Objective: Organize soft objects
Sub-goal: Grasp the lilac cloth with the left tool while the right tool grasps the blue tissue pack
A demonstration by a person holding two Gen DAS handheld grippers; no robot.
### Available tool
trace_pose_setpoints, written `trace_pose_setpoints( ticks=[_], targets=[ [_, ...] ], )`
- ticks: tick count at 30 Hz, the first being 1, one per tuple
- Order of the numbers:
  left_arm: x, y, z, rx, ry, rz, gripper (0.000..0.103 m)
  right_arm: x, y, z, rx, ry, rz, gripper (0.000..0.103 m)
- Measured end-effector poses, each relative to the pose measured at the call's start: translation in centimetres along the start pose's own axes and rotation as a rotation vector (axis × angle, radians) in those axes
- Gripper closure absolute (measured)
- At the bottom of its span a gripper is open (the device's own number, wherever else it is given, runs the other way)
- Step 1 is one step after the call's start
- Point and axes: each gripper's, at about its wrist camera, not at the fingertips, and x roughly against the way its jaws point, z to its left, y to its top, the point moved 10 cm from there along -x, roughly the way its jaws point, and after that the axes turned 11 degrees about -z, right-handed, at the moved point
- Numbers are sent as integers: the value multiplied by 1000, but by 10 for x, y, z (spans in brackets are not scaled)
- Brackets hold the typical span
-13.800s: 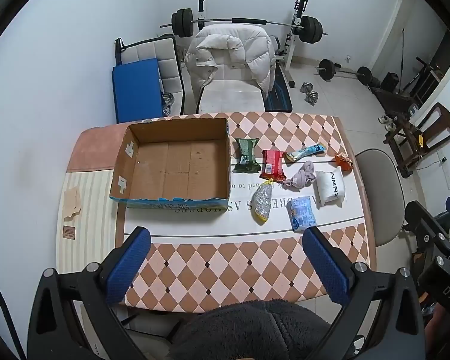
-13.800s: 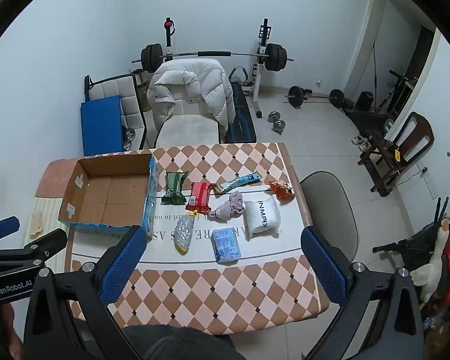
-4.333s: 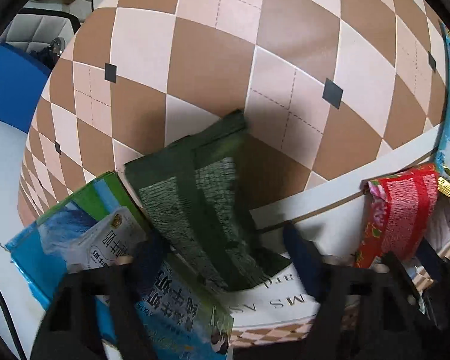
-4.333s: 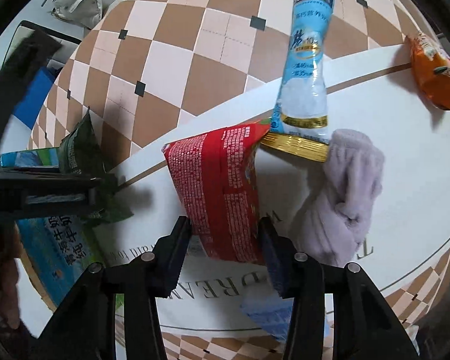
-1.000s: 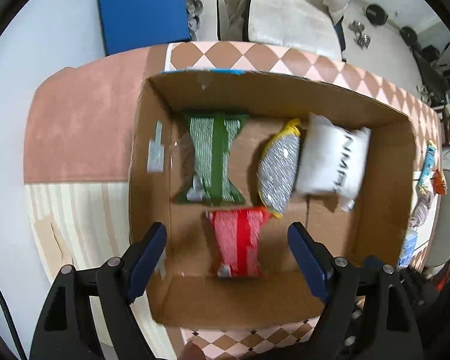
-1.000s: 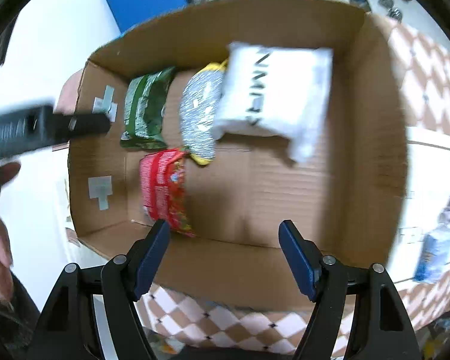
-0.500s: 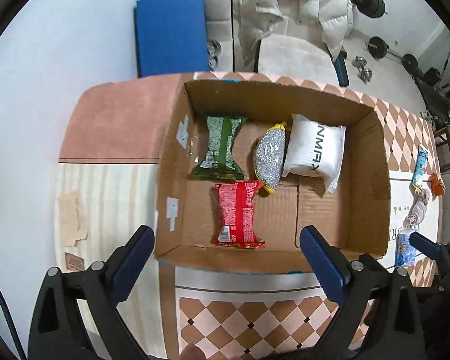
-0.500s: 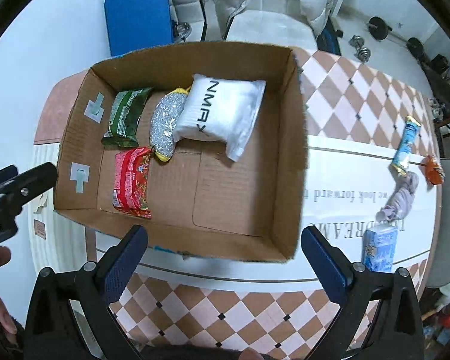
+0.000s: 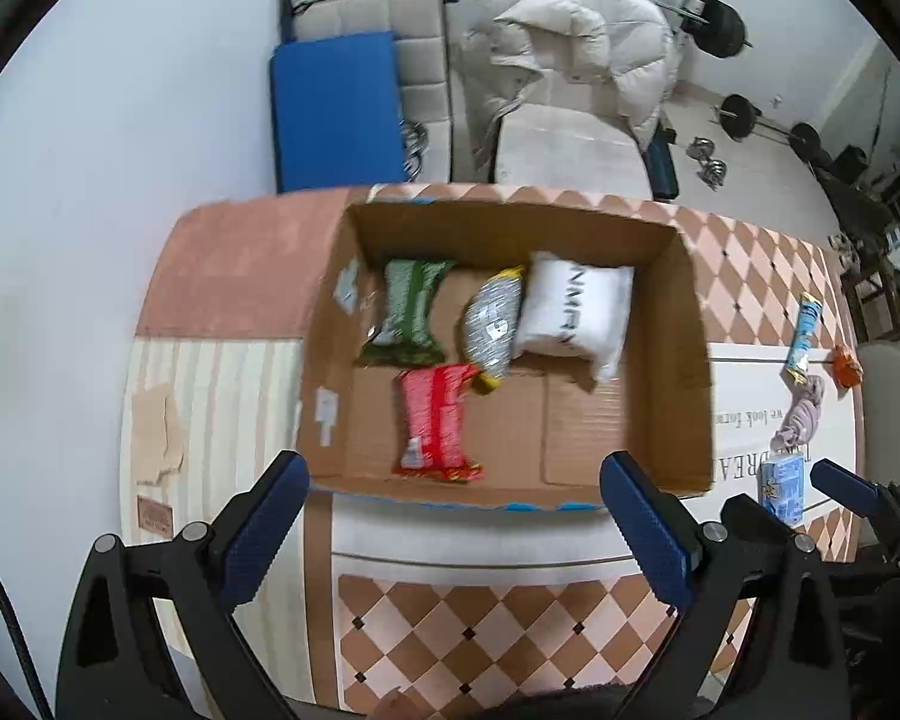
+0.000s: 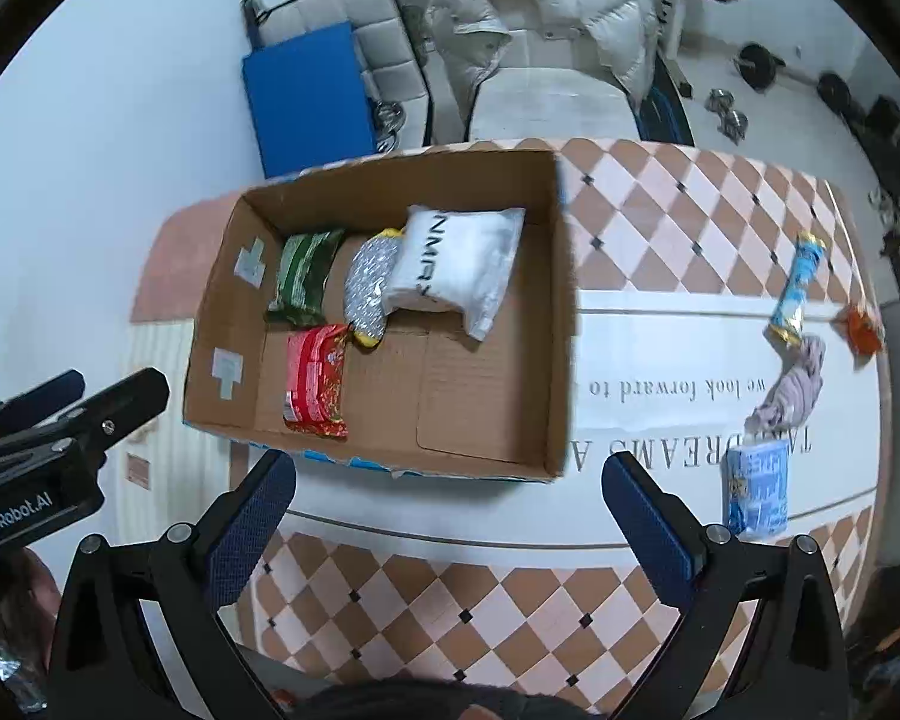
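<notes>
Two grippers: the left gripper [image 9: 453,519] and the right gripper [image 10: 447,513] both hover above the near edge of the checked surface [image 10: 510,594], blue fingers [image 10: 252,519] spread as wide as they go, nothing between them; their jaws have just been opening.
Nearest loose item: pale blue soft plastic packet [image 10: 757,489] on the white banner strip, right of the box; light and crinkly by the look, likely slippery, so a pinch across its short middle seems safest.
Next out: lilac bunched cloth [image 10: 795,387], limp; I would take it at the thickest fold so it does not trail.
Further right: long blue-and-gold tube sachet [image 10: 795,288] and small orange foil packet [image 10: 864,327], both thin and light; grip across the width, gently, since the contents may crush.
Box: open brown cardboard box [image 10: 561,312], stiff walls, on the left half of the surface.
Already inside: red foil packet [image 10: 315,381], dark green packet [image 10: 303,276], silver glitter pouch [image 10: 369,285], white pillow-like bag [image 10: 456,264] lying side by side, touching.
Judgement: four things packed, four left.
</notes>
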Motion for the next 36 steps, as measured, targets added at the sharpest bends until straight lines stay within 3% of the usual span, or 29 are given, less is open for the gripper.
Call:
trace_pose_setpoints(
  ticks=[3,8,9,14,18,22,23,24,25,32,36],
  targets=[
    [0,14,-49,-94,-12,-22,3,9,4,-45,-74,-28,-2,0],
    [-25,19,-137,-218,-57,3,3,10,0,-163,-223,-169,17,0],
    [-35,17,-158,-242,-66,24,3,4,-9,-197,-258,-212,43,0],
    [-82,-4,-235,-355,-68,116,3,-40,-61,-291,-317,-311,185,0],
    [-112,-25,-275,-442,-43,181,3,-86,-101,-317,-318,-286,295,0],
    [-130,-36,-298,-483,-25,223,3,-119,-118,-315,-270,-237,337,2],
    [-133,-37,-306,-489,-32,232,3,-122,-122,-316,-237,-248,350,7],
    [-134,-38,-316,-492,-50,238,3,-122,-128,-319,-214,-267,367,26],
    [-132,-35,-320,-491,-64,236,3,-120,-133,-324,-214,-278,376,36],
    [-149,-41,-417,-511,-228,278,4,-73,-172,-405,-468,-295,354,38],
    [-178,-60,-473,-581,-276,371,18,-61,-179,-447,-580,-301,334,37]
  ],
)
